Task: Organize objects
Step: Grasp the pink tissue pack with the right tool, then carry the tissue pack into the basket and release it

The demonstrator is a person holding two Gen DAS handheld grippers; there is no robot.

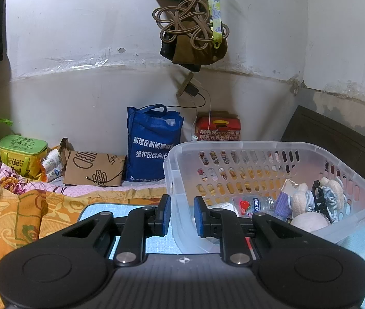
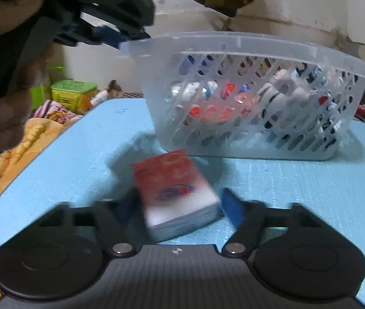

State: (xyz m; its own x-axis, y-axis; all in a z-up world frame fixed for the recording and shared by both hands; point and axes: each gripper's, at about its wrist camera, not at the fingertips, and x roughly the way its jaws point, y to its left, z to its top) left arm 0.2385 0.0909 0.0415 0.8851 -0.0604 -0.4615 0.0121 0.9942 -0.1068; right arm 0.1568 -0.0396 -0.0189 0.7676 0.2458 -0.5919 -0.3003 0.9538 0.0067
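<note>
Pinching the basket [image 1: 272, 146] rim, the left gripper [image 1: 181, 213] grips; the right gripper [image 2: 180, 206] sits wide apart around a red box [image 2: 174, 193]

Blue mat [image 2: 298, 180] under basket [image 2: 259, 49], pack [image 2: 174, 193]

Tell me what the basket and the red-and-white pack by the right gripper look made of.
Basket: translucent, frosted plastic; slotted walls show the contents through them. Pack: probably a soft film-wrapped tissue pack with printed top, though blur leaves that open. It lies on the blue mat, seemingly foam.
</note>
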